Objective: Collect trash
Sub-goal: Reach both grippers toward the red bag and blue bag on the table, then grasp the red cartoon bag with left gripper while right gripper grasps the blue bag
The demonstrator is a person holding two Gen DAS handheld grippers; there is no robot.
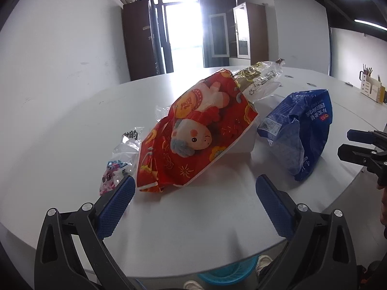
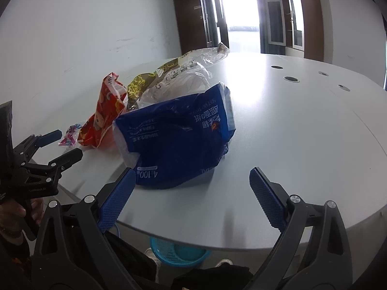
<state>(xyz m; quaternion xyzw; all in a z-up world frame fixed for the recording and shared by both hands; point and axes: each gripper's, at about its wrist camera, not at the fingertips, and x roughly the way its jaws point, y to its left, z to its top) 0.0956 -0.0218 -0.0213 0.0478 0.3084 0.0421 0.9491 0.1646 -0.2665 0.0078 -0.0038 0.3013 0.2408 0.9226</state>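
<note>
Both tools spread, nothing pinched.
My right tool (image 2: 189,188) faces the blue bag (image 2: 179,140), left tool (image 1: 194,198) the red bag (image 1: 193,130), on the surface (image 1: 60,145); slick film may slip, or skid off the near edge.

Blown-out window (image 1: 183,29) backlight glares; fisheye bends dark edges.

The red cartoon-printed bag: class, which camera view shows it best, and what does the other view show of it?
The left wrist view shows the red bag best: its broad printed face is turned to the camera, unobstructed, ahead of the open left gripper. In the right wrist view only a narrow edge shows, beside the blue package.
</note>
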